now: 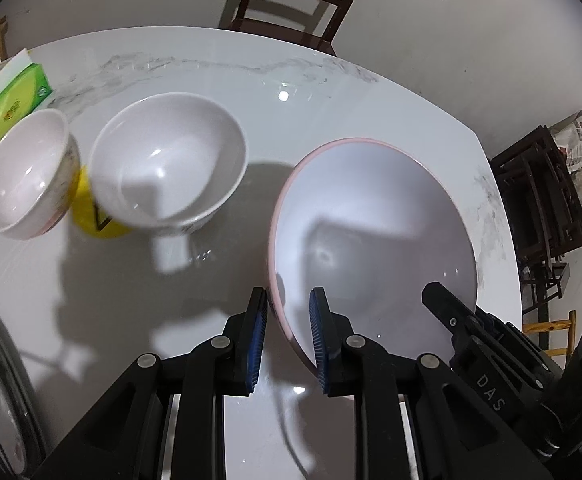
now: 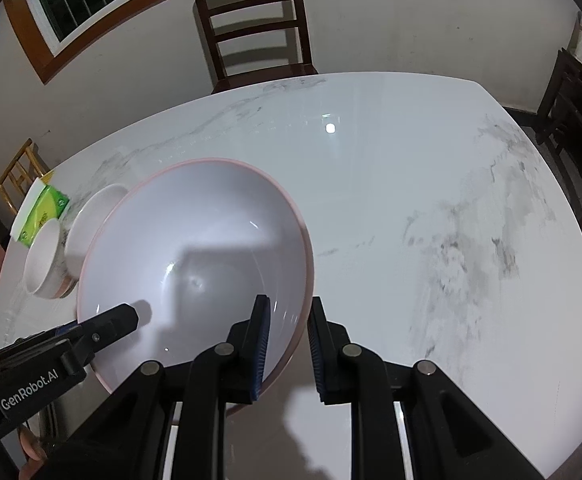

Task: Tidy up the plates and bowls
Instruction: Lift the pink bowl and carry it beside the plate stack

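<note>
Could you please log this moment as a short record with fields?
surface: white marble table
held item: large pink-rimmed bowl
left gripper: shut on the bowl's rim
right gripper: shut on the opposite rim
other dishes: two small bowls, one plain, one patterned
behind them: green tissue box
yellow object: partly hidden, unclear

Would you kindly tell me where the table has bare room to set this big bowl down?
The white marble table lies bare right of the large pink-rimmed bowl, toward the dark wooden chair. Crowded leftward: two small white bowls, a yellow object, a green tissue box.
</note>
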